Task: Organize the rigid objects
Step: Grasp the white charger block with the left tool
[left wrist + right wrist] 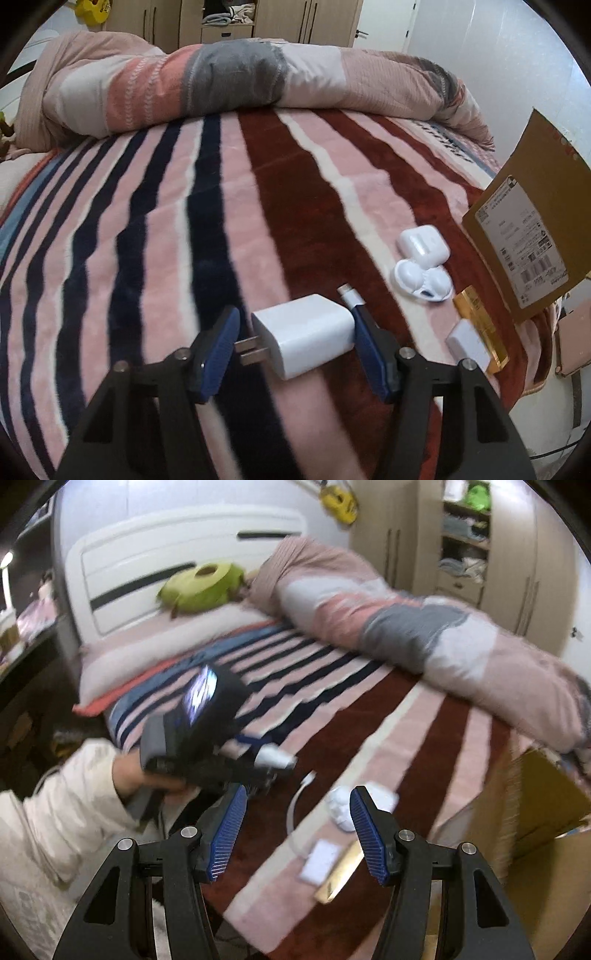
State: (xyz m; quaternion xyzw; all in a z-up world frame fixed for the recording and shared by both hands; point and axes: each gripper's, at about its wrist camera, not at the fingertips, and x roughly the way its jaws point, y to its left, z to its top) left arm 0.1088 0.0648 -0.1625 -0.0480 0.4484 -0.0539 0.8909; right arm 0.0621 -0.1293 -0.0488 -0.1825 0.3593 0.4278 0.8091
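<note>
A white charger plug (306, 334) with two metal prongs lies between the fingers of my left gripper (295, 321). Its right end touches the right pad, and the prongs reach the left pad; the jaws are closed on it just above the striped blanket (184, 240). A white cable end (351, 295) lies beside it. A white open earbud case (423, 264), a small white box (467, 345) and a gold box (480, 325) lie to the right. My right gripper (297, 808) is open and empty above the bed edge; the left gripper with the plug (275, 758) shows there.
A cardboard box (532, 236) with a shipping label stands at the bed's right edge, also in the right wrist view (535, 812). A rolled duvet (240, 81) lies across the far side. A green plush toy (201, 585) sits by the headboard. Wardrobes stand behind.
</note>
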